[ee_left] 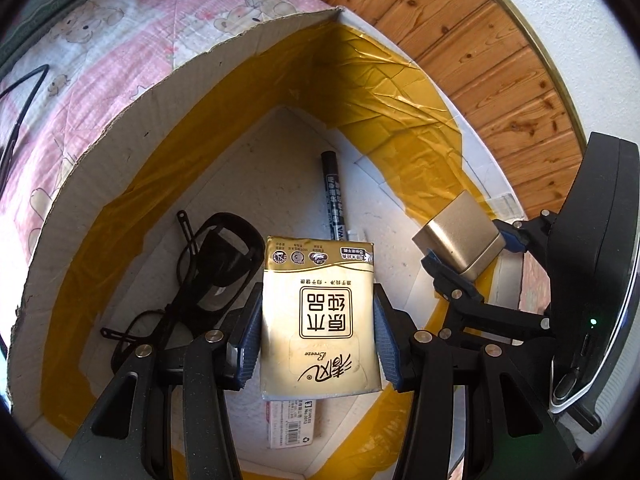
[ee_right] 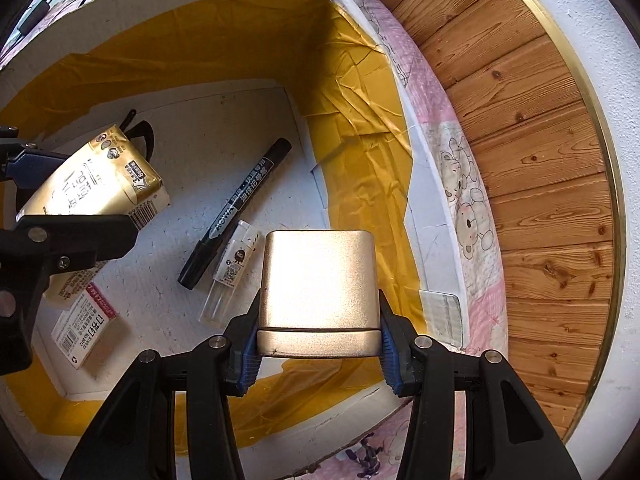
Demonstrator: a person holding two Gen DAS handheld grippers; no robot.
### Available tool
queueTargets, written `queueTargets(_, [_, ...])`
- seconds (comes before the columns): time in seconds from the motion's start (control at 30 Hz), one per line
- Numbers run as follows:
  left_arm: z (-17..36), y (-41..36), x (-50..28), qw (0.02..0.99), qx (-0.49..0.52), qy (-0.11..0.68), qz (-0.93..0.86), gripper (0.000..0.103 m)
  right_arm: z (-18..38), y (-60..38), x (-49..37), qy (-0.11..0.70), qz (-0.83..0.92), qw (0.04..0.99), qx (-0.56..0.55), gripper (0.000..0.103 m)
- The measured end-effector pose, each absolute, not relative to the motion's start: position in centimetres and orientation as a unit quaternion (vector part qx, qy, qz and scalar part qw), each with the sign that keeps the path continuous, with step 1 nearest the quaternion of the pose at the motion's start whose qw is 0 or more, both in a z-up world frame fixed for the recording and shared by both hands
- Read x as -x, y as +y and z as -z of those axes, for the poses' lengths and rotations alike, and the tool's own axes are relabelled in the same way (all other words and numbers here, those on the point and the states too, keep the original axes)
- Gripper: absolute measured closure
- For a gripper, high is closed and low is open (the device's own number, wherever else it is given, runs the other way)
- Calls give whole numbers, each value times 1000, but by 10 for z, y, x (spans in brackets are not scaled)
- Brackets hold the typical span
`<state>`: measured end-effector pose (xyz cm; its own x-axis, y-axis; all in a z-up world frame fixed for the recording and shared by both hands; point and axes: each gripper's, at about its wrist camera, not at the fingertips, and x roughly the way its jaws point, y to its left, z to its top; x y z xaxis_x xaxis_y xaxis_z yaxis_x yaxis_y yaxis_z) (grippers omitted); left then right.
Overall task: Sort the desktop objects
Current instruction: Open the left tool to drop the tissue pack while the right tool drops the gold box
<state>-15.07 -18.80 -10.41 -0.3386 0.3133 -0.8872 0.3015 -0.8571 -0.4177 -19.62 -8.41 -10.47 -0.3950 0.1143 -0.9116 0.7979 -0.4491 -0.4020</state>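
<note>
The right gripper (ee_right: pixel 319 334) clamps a gold metal case (ee_right: pixel 318 292) between its blue pads (ee_right: pixel 247 360), holding it over the open cardboard box (ee_right: pixel 424 216) lined with yellow tape; at the left edge the left gripper (ee_right: pixel 60 204) grips a gold tissue pack (ee_right: pixel 96 178) above the box floor; on that floor lie a black marker (ee_right: pixel 236 212), a clear plastic tube (ee_right: pixel 230 272) just beside it, and a staples box (ee_right: pixel 90 330) near the lower left corner.
</note>
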Motion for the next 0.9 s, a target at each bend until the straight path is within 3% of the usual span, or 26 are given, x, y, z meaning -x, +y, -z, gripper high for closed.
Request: queueTargets(0.9, [90, -185, 151, 0, 570, -244, -784, 48, 101, -72, 200, 444, 708, 239, -495, 51])
